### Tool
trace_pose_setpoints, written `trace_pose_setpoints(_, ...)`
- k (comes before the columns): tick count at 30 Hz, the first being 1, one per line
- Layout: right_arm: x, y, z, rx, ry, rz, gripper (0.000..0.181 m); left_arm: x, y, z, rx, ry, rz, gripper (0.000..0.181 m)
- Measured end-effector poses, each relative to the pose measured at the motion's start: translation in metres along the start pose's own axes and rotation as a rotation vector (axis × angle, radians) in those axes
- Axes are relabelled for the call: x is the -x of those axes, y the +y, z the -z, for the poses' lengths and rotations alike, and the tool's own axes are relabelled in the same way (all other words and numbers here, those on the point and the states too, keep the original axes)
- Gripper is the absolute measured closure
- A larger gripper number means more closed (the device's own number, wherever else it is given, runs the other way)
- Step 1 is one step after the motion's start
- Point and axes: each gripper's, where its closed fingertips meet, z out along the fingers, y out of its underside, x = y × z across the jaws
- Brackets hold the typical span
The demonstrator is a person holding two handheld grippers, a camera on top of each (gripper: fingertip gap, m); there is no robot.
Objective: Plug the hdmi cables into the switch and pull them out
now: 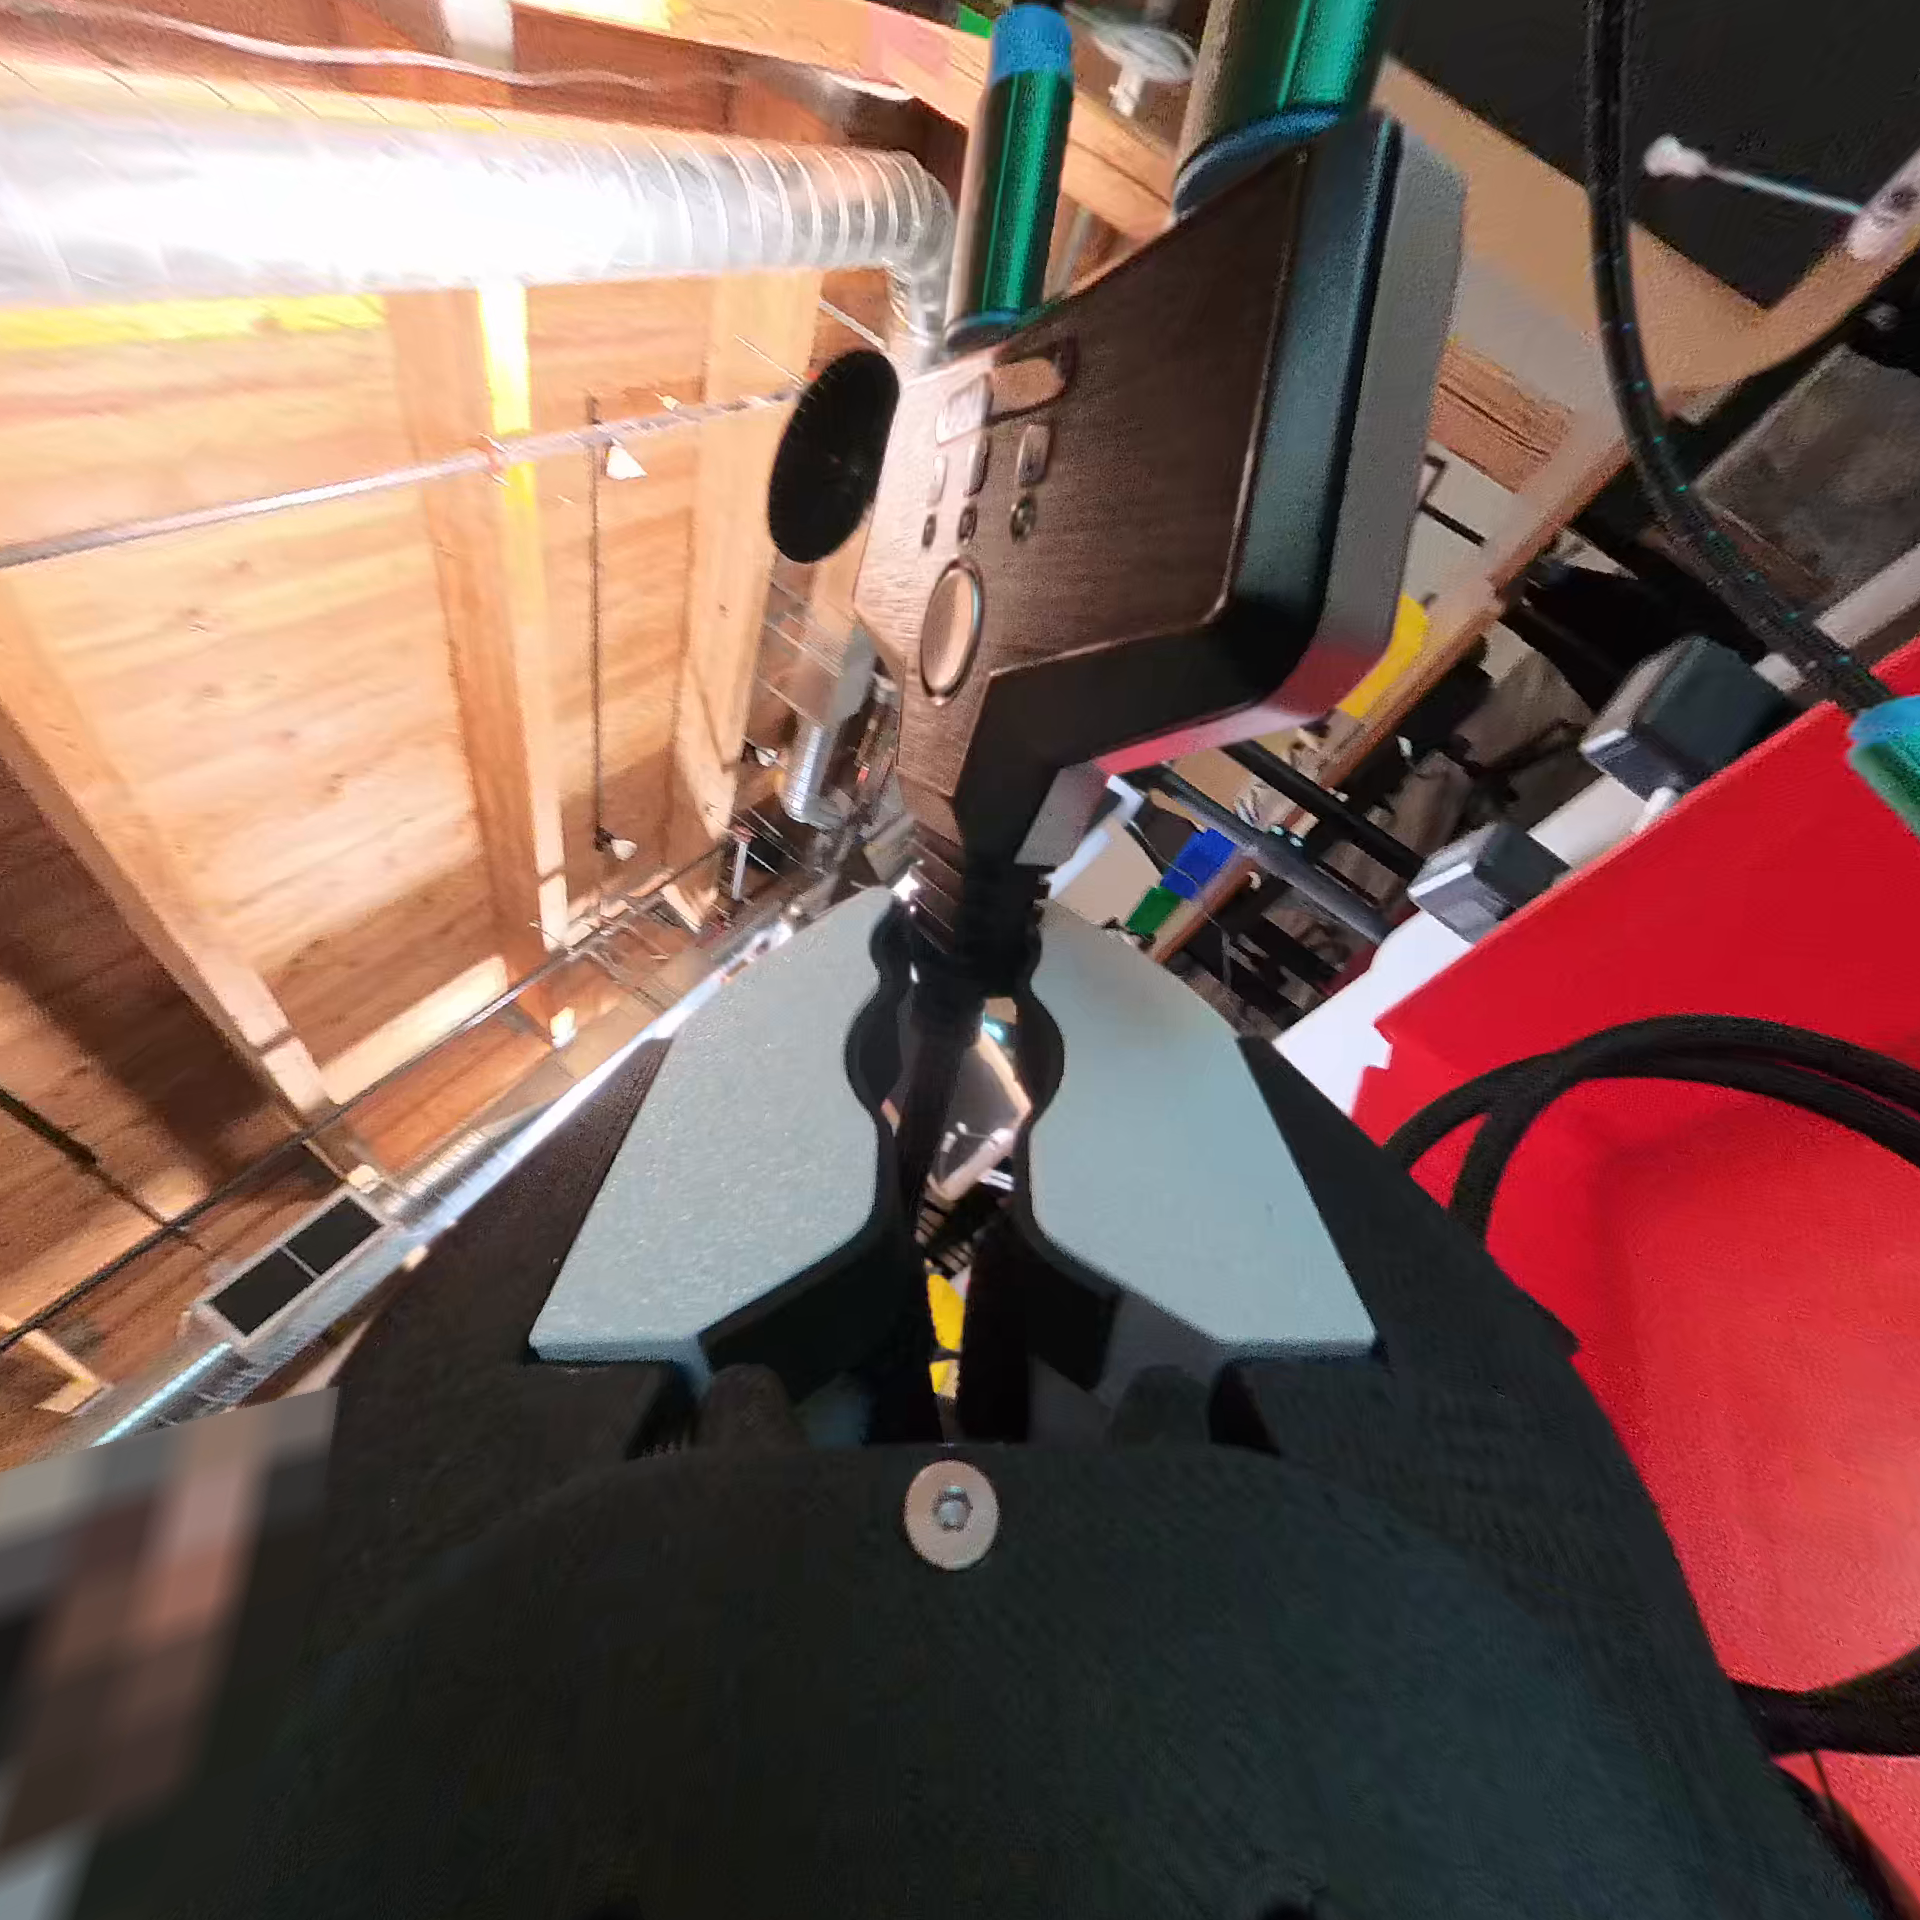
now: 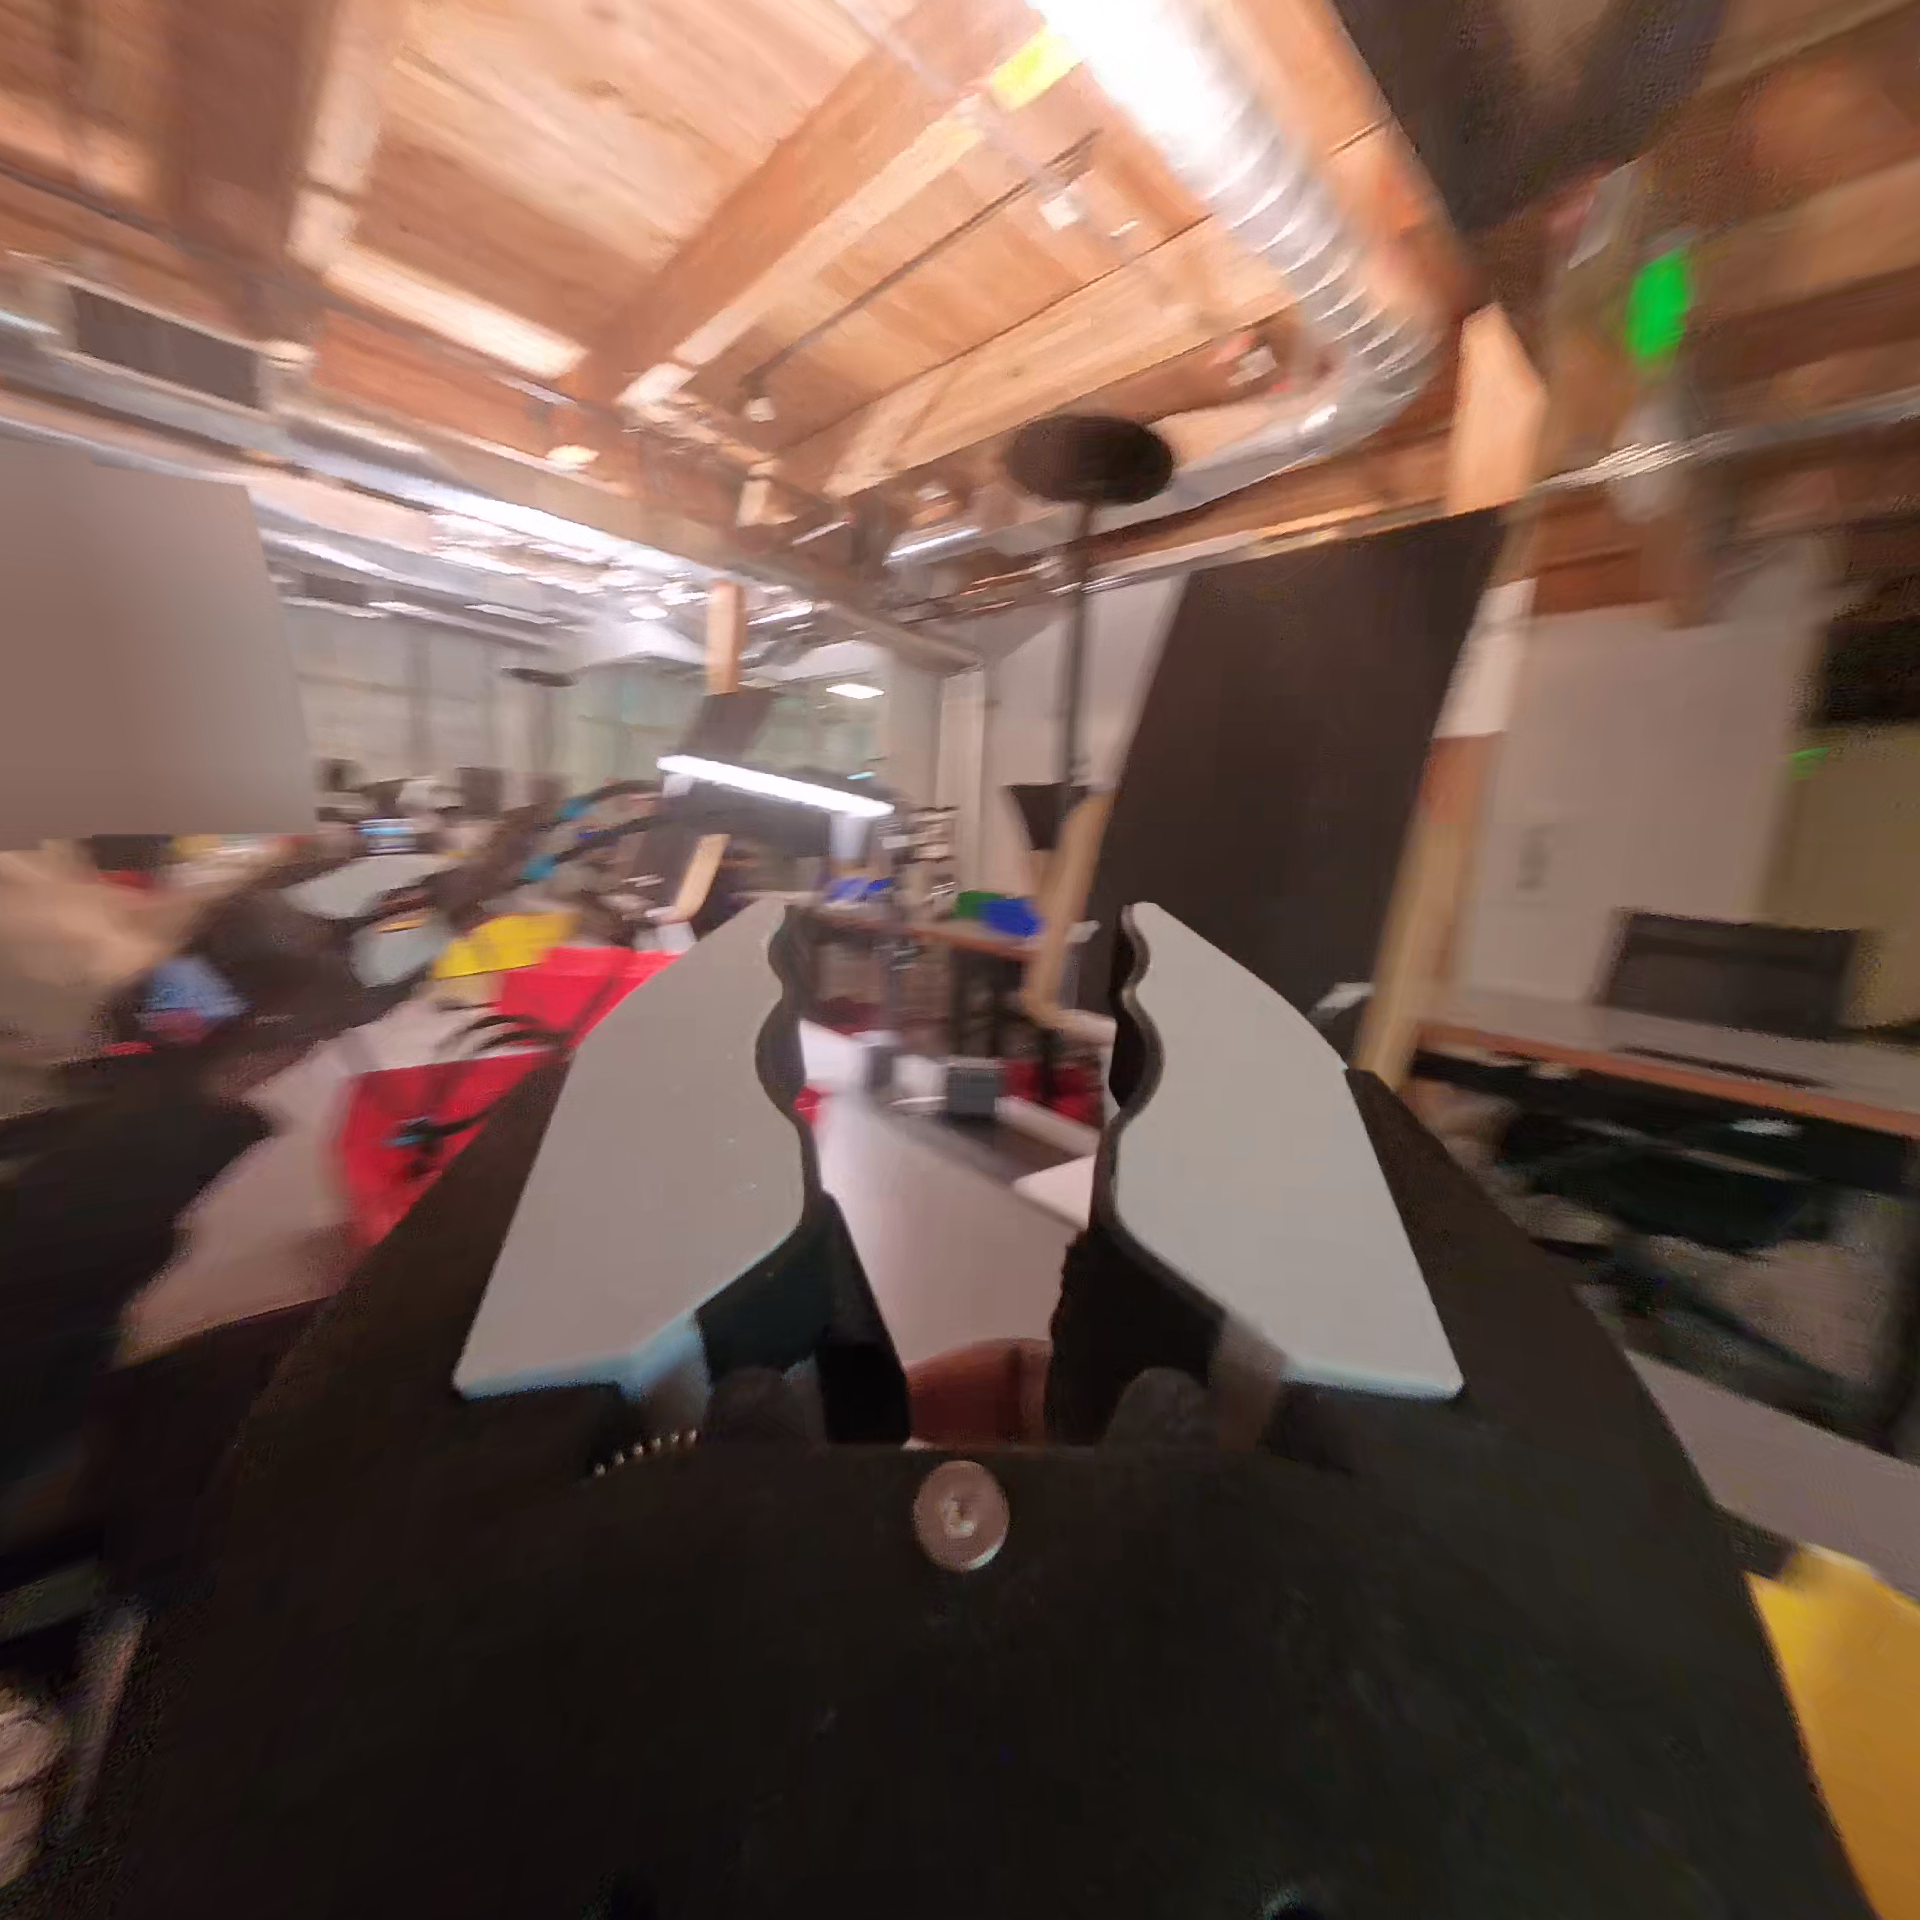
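Pinching a black cable (image 1: 961, 997) right at its strain relief, left gripper (image 1: 961, 971) has the switch (image 1: 1122, 499) dangling off the tips in the left wrist view. Fingers (image 1: 748, 1132) are nearly pressed together on the cord. Switch is up in the air, tilted, button face toward camera, wood ceiling (image 1: 260, 727) behind it. Two green plugs (image 1: 1013, 197) are seated in its far edge, so I'd judge at least two cables are still in. A third green plug (image 1: 1891, 764) hangs loose at right, over the red bin (image 1: 1714, 1195), where more black cord is looped. Holding by the cord looks like a way to keep the ports exposed for the other hand, but it loads the joint; risky if it swings.

Right wrist view: heavy motion blur. Right gripper (image 2: 951, 997) is spread and empty, pointing across the room at benches and the ceiling. No switch or cable between its fingers. Likely repositioning toward a plug.
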Motion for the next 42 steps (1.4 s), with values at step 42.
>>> trace_pose_setpoints(42, 0.163, 0.019, -0.055, -0.387, -0.389, -0.476, 0.159, -0.055, -0.258, 0.204, -0.777, 1.221, 1.319, 0.136)
